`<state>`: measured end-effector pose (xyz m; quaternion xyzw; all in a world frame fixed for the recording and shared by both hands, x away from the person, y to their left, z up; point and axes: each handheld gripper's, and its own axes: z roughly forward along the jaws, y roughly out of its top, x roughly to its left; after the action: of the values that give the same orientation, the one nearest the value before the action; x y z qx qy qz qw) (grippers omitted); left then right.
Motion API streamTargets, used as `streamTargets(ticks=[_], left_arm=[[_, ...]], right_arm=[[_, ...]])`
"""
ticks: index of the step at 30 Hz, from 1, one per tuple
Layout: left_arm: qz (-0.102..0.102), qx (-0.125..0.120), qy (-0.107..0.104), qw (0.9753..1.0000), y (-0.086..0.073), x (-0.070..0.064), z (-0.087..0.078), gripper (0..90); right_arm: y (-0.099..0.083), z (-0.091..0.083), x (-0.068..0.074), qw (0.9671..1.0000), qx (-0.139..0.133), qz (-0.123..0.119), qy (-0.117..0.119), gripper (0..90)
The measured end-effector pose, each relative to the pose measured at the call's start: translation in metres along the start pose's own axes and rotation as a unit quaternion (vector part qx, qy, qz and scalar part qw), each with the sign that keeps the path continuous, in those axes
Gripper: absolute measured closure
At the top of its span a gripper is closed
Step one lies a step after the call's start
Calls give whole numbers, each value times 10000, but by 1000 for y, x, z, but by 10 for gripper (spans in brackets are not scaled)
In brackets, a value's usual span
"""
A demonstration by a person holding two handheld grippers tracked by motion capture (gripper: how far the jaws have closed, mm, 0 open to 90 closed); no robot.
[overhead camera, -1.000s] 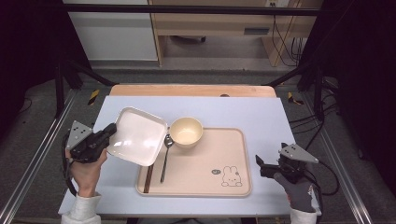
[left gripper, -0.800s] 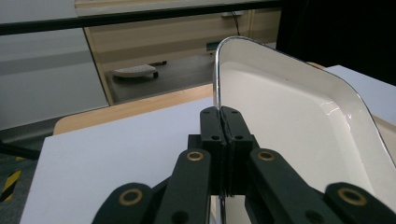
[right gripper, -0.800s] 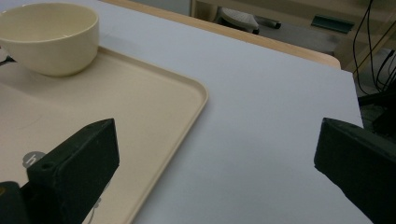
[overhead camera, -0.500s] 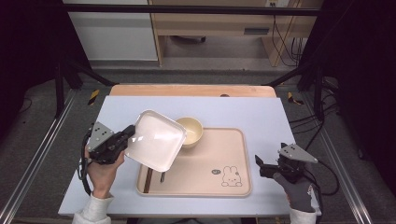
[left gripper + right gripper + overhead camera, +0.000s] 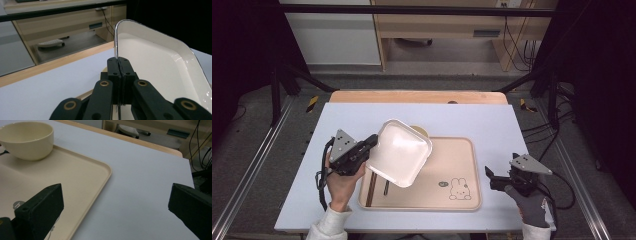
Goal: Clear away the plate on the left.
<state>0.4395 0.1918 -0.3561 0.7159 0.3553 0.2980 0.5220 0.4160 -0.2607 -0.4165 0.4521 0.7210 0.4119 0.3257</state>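
The left gripper (image 5: 371, 142), jaws clamped on the rim of a white square plate (image 5: 401, 152), holds it tilted above the beige tray (image 5: 462, 165), not yet set down, while the open right gripper (image 5: 490, 178) idles at four o'clock.

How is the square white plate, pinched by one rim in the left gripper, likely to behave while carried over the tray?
The white plate probably stays stiff: it holds its shape though gripped only at one edge. Its glossy rim looks slippery, so it may pivot in the left gripper. If it slipped, it would likely hit the tray.
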Motion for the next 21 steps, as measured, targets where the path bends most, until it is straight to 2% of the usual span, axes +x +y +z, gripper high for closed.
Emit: streamTargets(ticks=[6, 21], left_arm=[[-3, -18, -126, 9999, 2, -11, 10, 890], [149, 240, -412, 9988, 2, -40, 43, 890]], right_arm=[[0, 0, 1, 10000, -2, -18, 35, 4], [2, -2, 2, 9999, -31, -54, 126, 3]])
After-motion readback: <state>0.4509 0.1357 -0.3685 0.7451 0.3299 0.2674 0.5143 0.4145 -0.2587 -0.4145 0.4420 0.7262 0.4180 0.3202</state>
